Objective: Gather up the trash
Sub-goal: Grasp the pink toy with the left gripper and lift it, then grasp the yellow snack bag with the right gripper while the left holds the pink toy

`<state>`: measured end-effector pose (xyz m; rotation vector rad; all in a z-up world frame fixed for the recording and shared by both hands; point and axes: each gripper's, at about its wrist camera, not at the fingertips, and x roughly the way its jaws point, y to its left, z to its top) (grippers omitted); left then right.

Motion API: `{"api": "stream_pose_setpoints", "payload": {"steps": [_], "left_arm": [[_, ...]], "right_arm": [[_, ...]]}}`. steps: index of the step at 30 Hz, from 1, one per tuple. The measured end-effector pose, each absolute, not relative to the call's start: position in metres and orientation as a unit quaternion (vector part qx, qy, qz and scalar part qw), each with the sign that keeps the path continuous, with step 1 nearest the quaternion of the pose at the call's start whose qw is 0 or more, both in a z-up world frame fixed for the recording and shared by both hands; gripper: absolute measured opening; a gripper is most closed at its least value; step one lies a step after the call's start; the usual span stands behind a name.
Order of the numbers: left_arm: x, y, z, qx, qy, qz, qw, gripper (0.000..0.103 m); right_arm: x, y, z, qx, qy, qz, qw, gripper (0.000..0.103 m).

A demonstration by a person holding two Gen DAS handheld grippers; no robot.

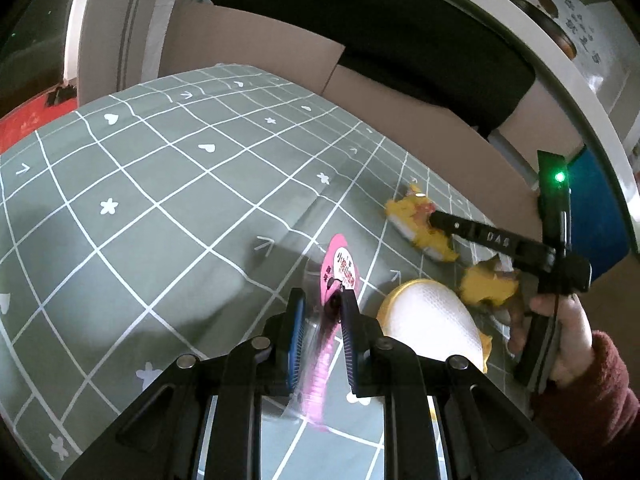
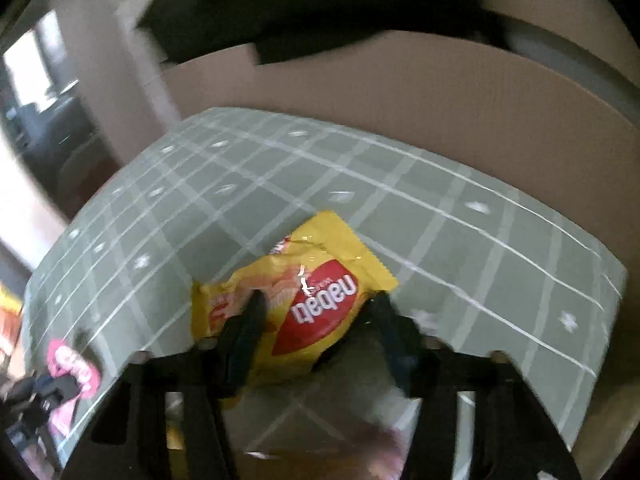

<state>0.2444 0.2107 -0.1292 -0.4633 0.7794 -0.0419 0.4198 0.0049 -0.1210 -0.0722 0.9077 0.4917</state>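
My left gripper [image 1: 322, 310] is shut on a pink snack wrapper [image 1: 340, 264], which sticks out past the fingertips above the green checked tablecloth [image 1: 160, 200]. To its right a yellow wrapper [image 1: 416, 220] lies bunched around my right gripper [image 1: 440, 224], held by a hand in a red sleeve [image 1: 572, 328]. In the right wrist view the yellow wrapper with a red logo [image 2: 320, 308] bulges between the two fingers, which press on its sides; the right gripper [image 2: 318, 312] is shut on it. The pink wrapper [image 2: 74, 364] shows at the lower left.
A white domed object with a yellow rim [image 1: 428, 320] sits on the cloth just right of my left gripper. Behind the table stands a large cardboard box [image 1: 260, 52] with a black lining [image 1: 380, 28]. A red box [image 1: 28, 124] lies off the table's left edge.
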Motion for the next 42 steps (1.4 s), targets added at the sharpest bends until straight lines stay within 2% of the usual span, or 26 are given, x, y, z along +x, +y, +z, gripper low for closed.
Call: {"api": "stream_pose_setpoints", "payload": {"steps": [1, 2, 5, 13, 15, 16, 17, 18, 27, 30, 32, 38, 42], "left_arm": [[0.243, 0.211, -0.129, -0.226, 0.374, -0.019, 0.899, 0.019], [0.242, 0.211, -0.128, -0.227, 0.372, -0.019, 0.9, 0.019], [0.239, 0.211, -0.125, -0.226, 0.367, -0.021, 0.902, 0.019], [0.225, 0.202, -0.114, -0.222, 0.358, -0.031, 0.907, 0.019], [0.222, 0.202, -0.114, -0.223, 0.357, -0.029, 0.907, 0.019], [0.221, 0.202, -0.113, -0.225, 0.356, -0.029, 0.906, 0.019], [0.221, 0.202, -0.114, -0.226, 0.357, -0.029, 0.906, 0.019], [0.22, 0.201, -0.114, -0.227, 0.358, -0.028, 0.906, 0.019], [0.219, 0.203, -0.116, -0.235, 0.366, -0.033, 0.9, 0.019], [0.217, 0.206, -0.115, -0.24, 0.362, -0.045, 0.9, 0.028], [0.216, 0.207, -0.114, -0.242, 0.357, -0.043, 0.901, 0.041], [0.216, 0.21, -0.111, -0.237, 0.35, -0.023, 0.906, 0.046], [0.227, 0.211, -0.11, -0.225, 0.351, 0.002, 0.909, 0.046]], "right_arm": [[0.417, 0.01, -0.12, -0.049, 0.431, 0.241, 0.868, 0.02], [0.412, 0.014, -0.118, -0.063, 0.425, 0.247, 0.868, 0.016], [0.396, 0.02, -0.109, -0.072, 0.412, 0.277, 0.865, 0.012], [0.348, 0.002, -0.088, -0.068, 0.408, 0.324, 0.851, 0.012], [0.334, -0.008, -0.079, -0.061, 0.391, 0.337, 0.854, 0.017], [0.325, -0.014, -0.075, -0.062, 0.378, 0.339, 0.859, 0.036], [0.316, -0.02, -0.07, -0.067, 0.362, 0.341, 0.865, 0.062], [0.312, -0.023, -0.068, -0.071, 0.354, 0.343, 0.867, 0.068], [0.359, -0.05, -0.095, -0.034, 0.405, 0.3, 0.863, 0.068], [0.364, -0.057, -0.102, 0.016, 0.438, 0.318, 0.84, 0.068], [0.354, -0.056, -0.106, 0.027, 0.451, 0.34, 0.825, 0.068], [0.304, -0.055, -0.109, 0.005, 0.455, 0.395, 0.798, 0.068], [0.286, -0.062, -0.1, -0.024, 0.43, 0.37, 0.823, 0.068]]}}
